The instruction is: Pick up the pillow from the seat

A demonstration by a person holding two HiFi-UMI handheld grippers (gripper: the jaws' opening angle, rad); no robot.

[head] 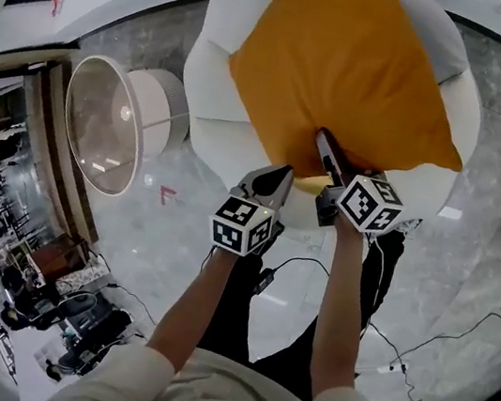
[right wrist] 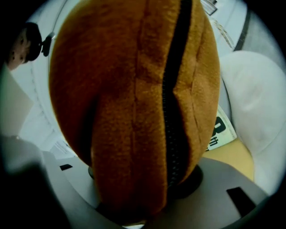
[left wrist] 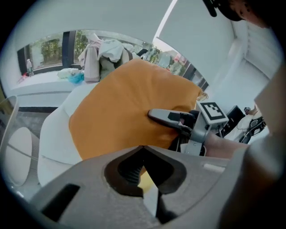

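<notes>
An orange pillow (head: 349,68) lies across a round white seat (head: 216,75) in the head view. My right gripper (head: 324,150) is shut on the pillow's near edge, one jaw over the fabric. In the right gripper view the pillow (right wrist: 134,98) bulges up from the right gripper (right wrist: 138,197), pinched along its dark zipper seam. My left gripper (head: 278,178) hovers shut beside it, at the seat's front rim, holding nothing. From the left gripper view, the left gripper (left wrist: 143,148) points at the pillow (left wrist: 116,112), with the right gripper (left wrist: 166,117) on the pillow's edge.
A round glass-topped stand (head: 111,124) is left of the seat on the marble floor. Cables (head: 416,346) trail on the floor to the right. A printed paper tag (right wrist: 221,129) lies on the seat under the pillow. Clothes (left wrist: 105,51) are piled on a window ledge behind.
</notes>
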